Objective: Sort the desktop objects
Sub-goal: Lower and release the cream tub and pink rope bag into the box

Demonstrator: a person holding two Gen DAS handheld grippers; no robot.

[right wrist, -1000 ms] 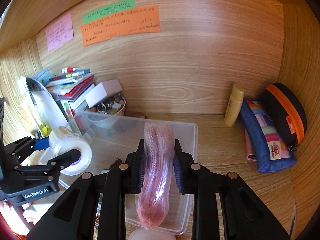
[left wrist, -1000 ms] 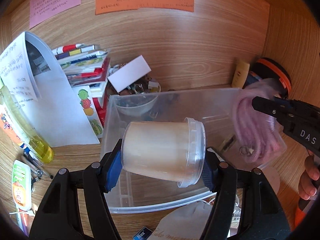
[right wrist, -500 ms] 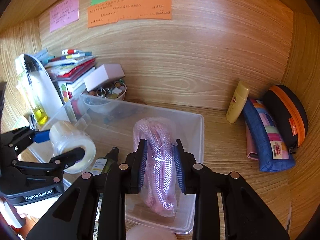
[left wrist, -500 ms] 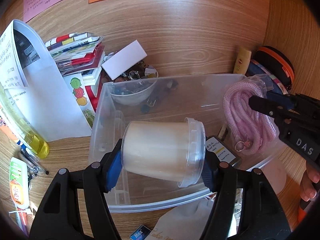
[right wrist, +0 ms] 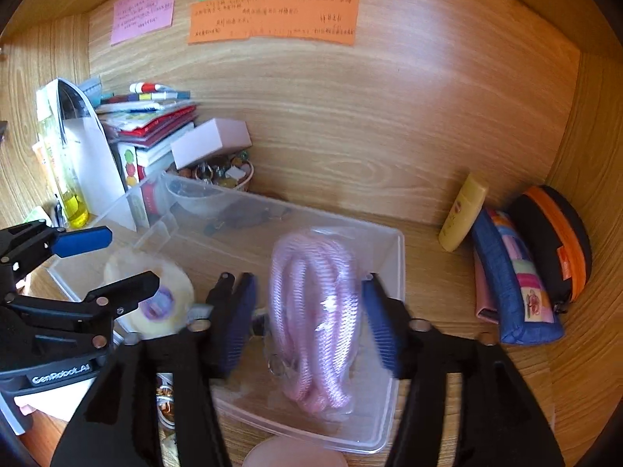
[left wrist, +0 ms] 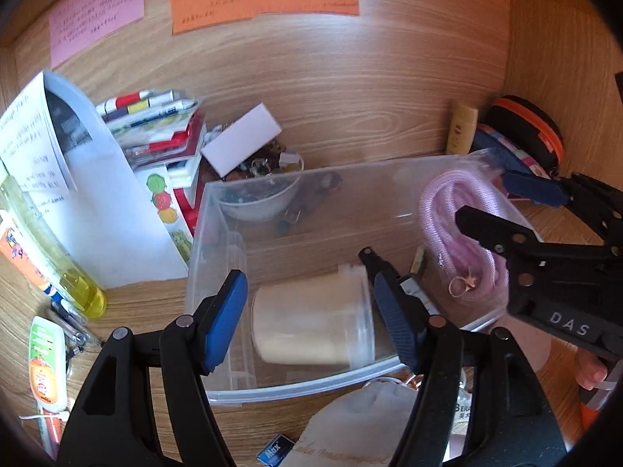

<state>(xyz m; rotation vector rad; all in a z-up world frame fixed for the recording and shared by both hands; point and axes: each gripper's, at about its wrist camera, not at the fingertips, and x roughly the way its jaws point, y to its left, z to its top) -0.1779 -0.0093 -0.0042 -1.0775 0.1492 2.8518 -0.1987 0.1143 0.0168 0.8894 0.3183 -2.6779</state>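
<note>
A clear plastic bin (left wrist: 218, 241) with thin, glossy walls sits in the middle of the left wrist view on a wood-grain desk (left wrist: 350, 109). Inside it, at lower centre, lies a squat translucent tub (left wrist: 311, 319) with a cream-coloured filling and a ribbed clear lid, on its side. At the right of the bin lies a coil of pink braided cord (left wrist: 459, 233) with a small metal clasp, wrapped in crinkly clear film.

Readable writing is scarce: "DAS" in white on the right gripper's black body at right, "GenRobot.AI" on the left gripper's body in the right wrist view, and "Max" on a small blue box (left wrist: 274, 449) at the bottom edge. The pink note (left wrist: 97, 11) and orange note (left wrist: 264, 0) on the back panel carry handwriting too small to read.

The left gripper (left wrist: 311, 311) has its blue pads spread on either side of the tub, with a gap showing at each end, so it is released. The right gripper (right wrist: 307, 323) has just been opening; its pads stand apart from the cord, which rests in the bin between them.
</note>
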